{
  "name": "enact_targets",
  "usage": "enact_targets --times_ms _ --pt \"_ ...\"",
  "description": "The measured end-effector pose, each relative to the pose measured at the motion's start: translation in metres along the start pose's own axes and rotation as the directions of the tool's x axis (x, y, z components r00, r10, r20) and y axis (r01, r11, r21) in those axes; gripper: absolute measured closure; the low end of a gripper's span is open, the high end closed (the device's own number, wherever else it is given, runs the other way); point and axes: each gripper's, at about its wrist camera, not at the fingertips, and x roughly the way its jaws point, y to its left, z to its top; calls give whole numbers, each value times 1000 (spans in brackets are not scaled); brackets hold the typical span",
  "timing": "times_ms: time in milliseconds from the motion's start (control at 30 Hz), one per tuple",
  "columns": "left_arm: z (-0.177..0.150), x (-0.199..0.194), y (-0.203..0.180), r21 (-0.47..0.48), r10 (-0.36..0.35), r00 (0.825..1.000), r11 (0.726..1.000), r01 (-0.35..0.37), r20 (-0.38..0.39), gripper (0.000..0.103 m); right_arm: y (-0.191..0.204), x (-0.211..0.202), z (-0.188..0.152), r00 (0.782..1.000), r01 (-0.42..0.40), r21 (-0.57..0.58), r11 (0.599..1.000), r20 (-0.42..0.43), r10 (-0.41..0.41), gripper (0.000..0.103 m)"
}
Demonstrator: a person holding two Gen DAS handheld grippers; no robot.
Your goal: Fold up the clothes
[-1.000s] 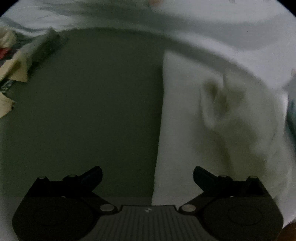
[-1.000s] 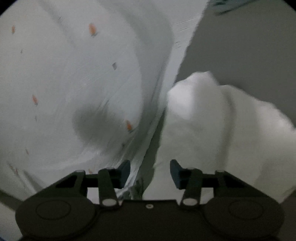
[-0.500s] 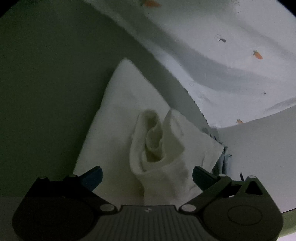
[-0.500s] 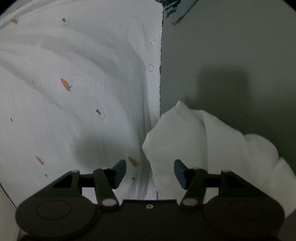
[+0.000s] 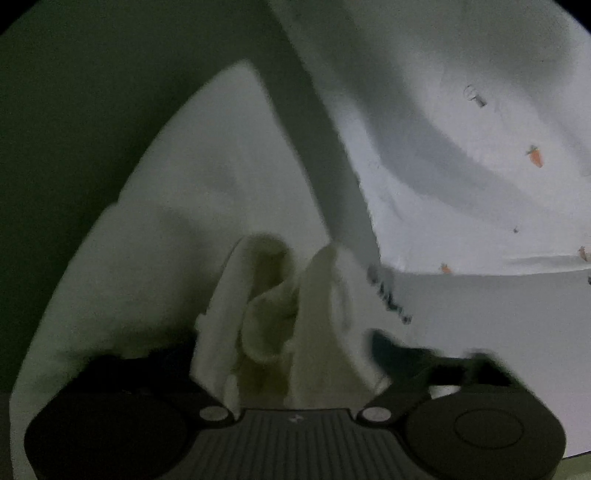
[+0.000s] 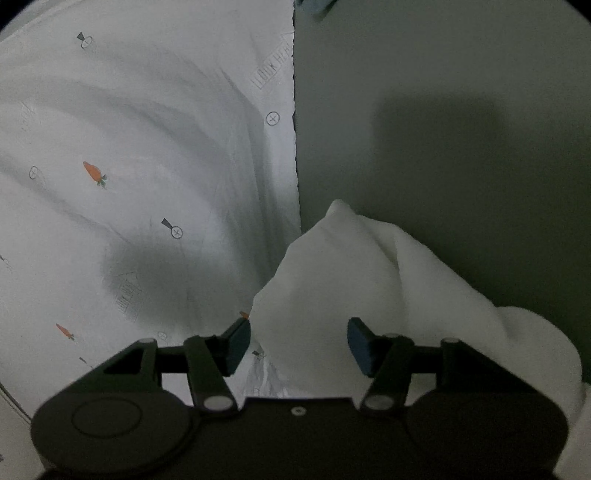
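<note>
A white garment (image 5: 177, 229) lies on a dark grey-green surface (image 5: 74, 110), next to a white sheet printed with small carrots (image 5: 461, 184). My left gripper (image 5: 284, 350) is closing on a raised, bunched fold of the garment. The fold fills the gap and touches both fingers, and the cloth hides the left fingertip. In the right wrist view a peaked corner of the same garment (image 6: 351, 266) rises between and beyond the jaws of my right gripper (image 6: 298, 345). Those jaws stand apart, and the blue pads (image 6: 360, 345) do not press the cloth.
The carrot-print sheet (image 6: 147, 147) covers the left half of the right wrist view, its straight edge running down the middle. The dark surface (image 6: 443, 110) lies to its right. A bit of bluish cloth (image 6: 314, 5) shows at the top edge.
My left gripper has swung round and come down onto the bunched fold, its jaws going from wide to closed against it. My right gripper has dropped closer to the garment's corner.
</note>
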Motion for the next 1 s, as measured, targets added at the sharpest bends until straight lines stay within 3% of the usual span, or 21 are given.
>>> enact_targets --times_ms 100,233,300,367,400,467,533,567,633,667,700,767,833,1000 --pt "-17 -9 -38 200 75 995 976 -86 61 76 -5 -4 0 1000 -6 27 1000 23 5 45" --pt "-37 -38 -82 363 16 987 929 -75 161 82 -7 -8 1 999 -8 41 999 49 6 45" --pt "-42 -60 -92 385 -19 970 920 -77 241 83 -3 -11 0 998 2 16 1000 57 -3 45" --pt "-43 -78 -88 364 0 940 922 -132 340 83 4 -14 -2 997 35 -29 999 73 -33 43" --pt "-42 -83 -81 351 28 924 920 -172 381 83 8 -14 -3 995 70 -66 995 80 -65 43" --pt "-33 -79 -52 254 157 895 926 -280 417 80 16 -12 -6 986 152 -150 977 89 -139 41" --pt "-20 -60 -15 138 321 884 913 -385 341 71 27 -3 -11 960 278 -274 921 93 -262 36" --pt "-17 -53 -2 127 367 877 898 -421 311 63 33 4 -17 936 350 -349 869 97 -338 30" --pt "-20 -50 4 150 390 867 880 -450 312 50 45 19 -29 880 454 -491 743 117 -460 27" --pt "-22 -52 3 163 386 862 876 -454 328 40 51 26 -36 852 487 -557 673 132 -507 23" --pt "-22 -54 3 177 385 860 871 -459 334 26 54 32 -41 839 494 -600 629 140 -526 19" --pt "-18 -52 7 216 401 863 853 -474 308 11 56 40 -47 839 474 -641 604 120 -530 15" --pt "-15 -50 18 242 420 863 839 -487 281 6 56 47 -50 837 453 -668 590 91 -539 10" --pt "-15 -49 33 246 377 893 867 -434 247 0 55 69 -58 794 431 -758 489 63 -604 9"
